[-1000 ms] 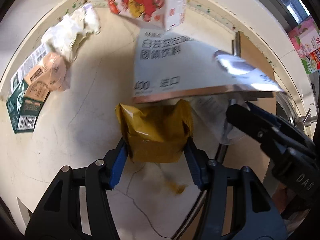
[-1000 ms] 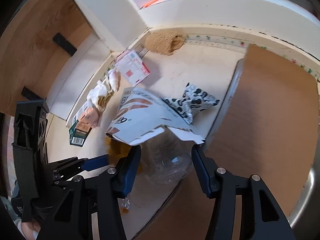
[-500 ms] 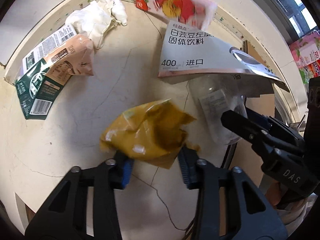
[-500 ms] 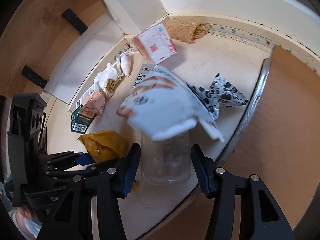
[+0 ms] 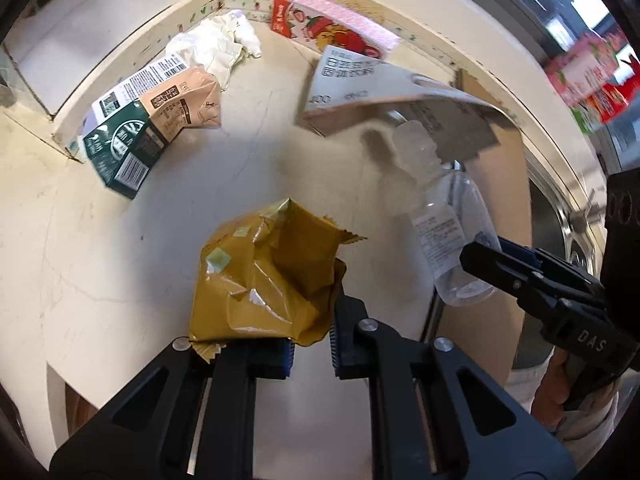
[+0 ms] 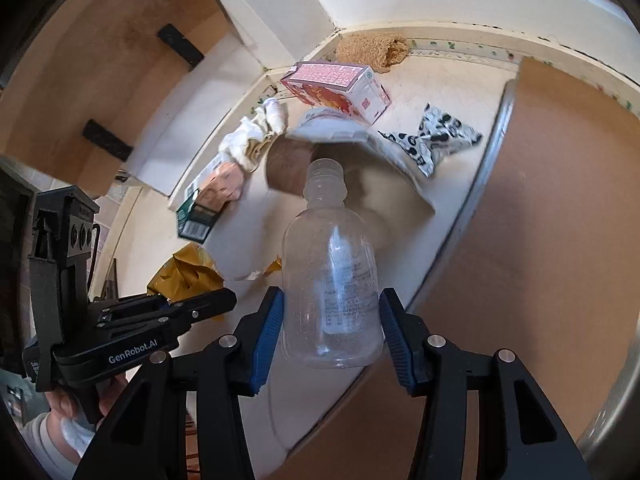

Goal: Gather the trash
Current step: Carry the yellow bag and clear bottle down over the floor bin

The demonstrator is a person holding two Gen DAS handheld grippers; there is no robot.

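My left gripper (image 5: 310, 350) is shut on a crumpled yellow wrapper (image 5: 264, 280) and holds it above the cream counter. The wrapper also shows in the right wrist view (image 6: 184, 276). My right gripper (image 6: 330, 332) is shut on a clear plastic bottle (image 6: 330, 292), lifted with its open neck pointing away. The bottle also shows in the left wrist view (image 5: 444, 216). A white flattened carton (image 5: 384, 88) tips off the bottle's neck.
On the counter lie a green and tan carton (image 5: 148, 128), a white crumpled tissue (image 5: 216, 46), a pink strawberry carton (image 5: 328, 28), a black-and-white wrapper (image 6: 440, 140) and a brown sponge (image 6: 372, 50). A brown board (image 6: 540, 220) covers the sink at right.
Both grippers have lifted and drawn back with their items. The left jaws have closed tighter on the wrapper. The bottle has come out from under the white carton, which tips away.
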